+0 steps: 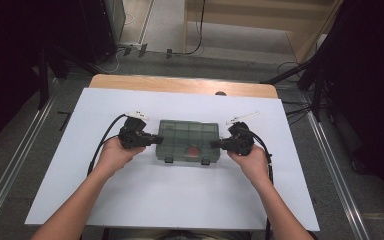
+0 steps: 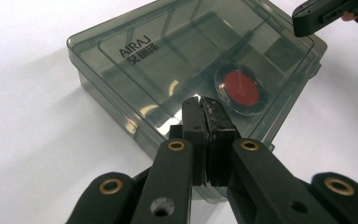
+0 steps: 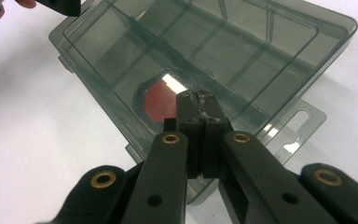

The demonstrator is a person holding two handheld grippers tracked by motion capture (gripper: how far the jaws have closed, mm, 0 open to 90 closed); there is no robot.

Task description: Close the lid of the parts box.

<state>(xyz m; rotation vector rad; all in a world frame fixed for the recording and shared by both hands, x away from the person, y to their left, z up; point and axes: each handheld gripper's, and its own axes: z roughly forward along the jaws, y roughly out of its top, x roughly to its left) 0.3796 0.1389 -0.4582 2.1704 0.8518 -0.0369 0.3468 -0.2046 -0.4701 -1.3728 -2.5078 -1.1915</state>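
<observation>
- The smoky transparent organizer box (image 1: 189, 140) lies flat in the middle of the white tabletop (image 1: 145, 195), with its lid down and its two latches toward the person, so both hands can reach it from the sides equally.
- The left gripper (image 1: 156, 139) comes to the left end of the box, and its jaws are fully together with nothing between them. In the left gripper view the closed tips (image 2: 204, 114) stand over the near edge of the lid, probably to press or steady the box and not to pick it.
- The right gripper (image 1: 214, 144) does the same at the right end. Its jaws are also pressed together and empty, as the right gripper view shows (image 3: 196, 108).
- With one gripper on each end, the box is kept from sliding while the work on the lid is prepared; this is my judgement.
- A round red thing in a clear cover (image 2: 241, 88) sits inside one compartment near the front, a little right of the middle.
- Whether the tips really touch the plastic or hover just above it, I cannot tell surely from these angles.
- The latches (image 1: 169, 160) seem not yet opened.
</observation>
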